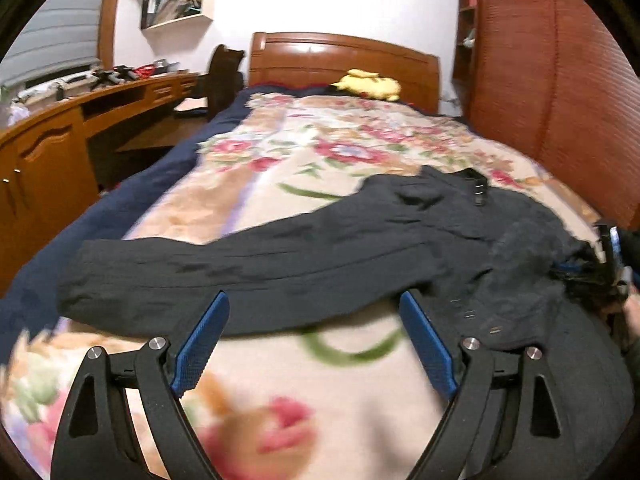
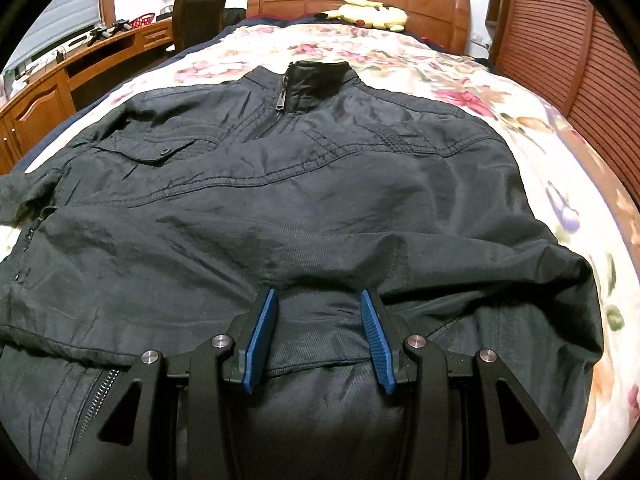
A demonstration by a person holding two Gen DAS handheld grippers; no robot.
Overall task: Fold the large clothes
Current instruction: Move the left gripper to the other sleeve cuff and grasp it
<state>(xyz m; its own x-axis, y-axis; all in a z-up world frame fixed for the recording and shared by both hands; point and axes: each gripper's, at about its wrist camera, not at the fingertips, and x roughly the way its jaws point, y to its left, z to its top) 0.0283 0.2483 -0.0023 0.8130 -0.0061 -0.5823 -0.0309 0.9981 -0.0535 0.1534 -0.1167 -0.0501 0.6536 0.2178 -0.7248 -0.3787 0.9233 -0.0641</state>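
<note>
A dark jacket point(image 2: 320, 184) lies front up on the flowered blanket point(image 1: 320, 152), collar point(image 2: 320, 70) toward the headboard. Its left sleeve point(image 1: 248, 272) stretches out flat to the left. My left gripper point(image 1: 314, 298) is open wide just in front of that sleeve's near edge, with only blanket and the sleeve's hem line between its blue pads point(image 1: 204, 344). My right gripper point(image 2: 319, 292) is shut on a ribbed band of the jacket point(image 2: 320, 320) at its near edge, and folds of cloth spread out from the grip. In the left wrist view the right gripper point(image 1: 612, 268) shows at the far right on the jacket.
A yellow plush toy point(image 1: 370, 84) lies by the wooden headboard point(image 1: 340, 56). A slatted wooden wardrobe point(image 1: 560, 80) runs close along the bed's right side. On the left stand a wooden desk point(image 1: 60, 128) and a dark chair point(image 1: 224, 72). A navy sheet point(image 1: 152, 184) edges the bed.
</note>
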